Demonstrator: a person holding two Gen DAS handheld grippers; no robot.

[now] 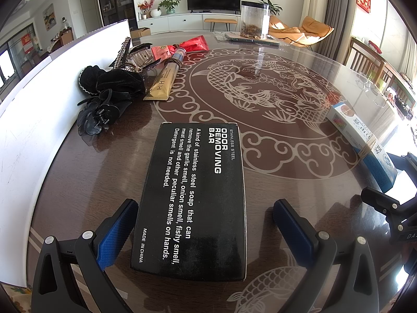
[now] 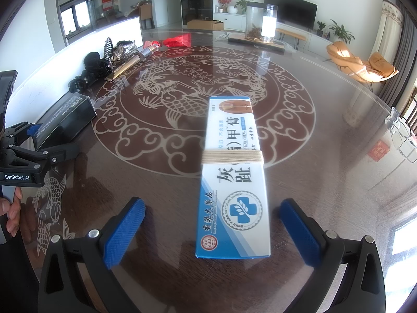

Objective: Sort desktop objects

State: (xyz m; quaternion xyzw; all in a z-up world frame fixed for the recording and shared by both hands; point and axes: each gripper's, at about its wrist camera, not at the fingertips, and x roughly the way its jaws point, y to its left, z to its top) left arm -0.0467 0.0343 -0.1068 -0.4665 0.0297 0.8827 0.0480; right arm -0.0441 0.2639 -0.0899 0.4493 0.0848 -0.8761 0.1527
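A black box printed "ODOR REMOVING BAR" [image 1: 195, 195] lies flat on the glass-topped table, between the spread fingers of my left gripper [image 1: 206, 232], which is open; the left pad is close to the box's edge, the right pad stands well apart. A white and blue nail cream box [image 2: 233, 174], bound with pale string, lies lengthwise between the wide-apart fingers of my right gripper [image 2: 212, 232], also open and touching nothing. The black box [image 2: 65, 114] also shows at the left of the right wrist view, and the cream box [image 1: 362, 140] at the right of the left wrist view.
Black hair accessories [image 1: 109, 91], a gold tube [image 1: 164, 80] and red packets [image 1: 192, 44] lie by a white board [image 1: 39, 109] at the table's left. A clear jar [image 1: 255, 20] stands at the far side. Glasses [image 2: 401, 135] rest at the right. A hand [image 2: 13, 208] holds the left gripper.
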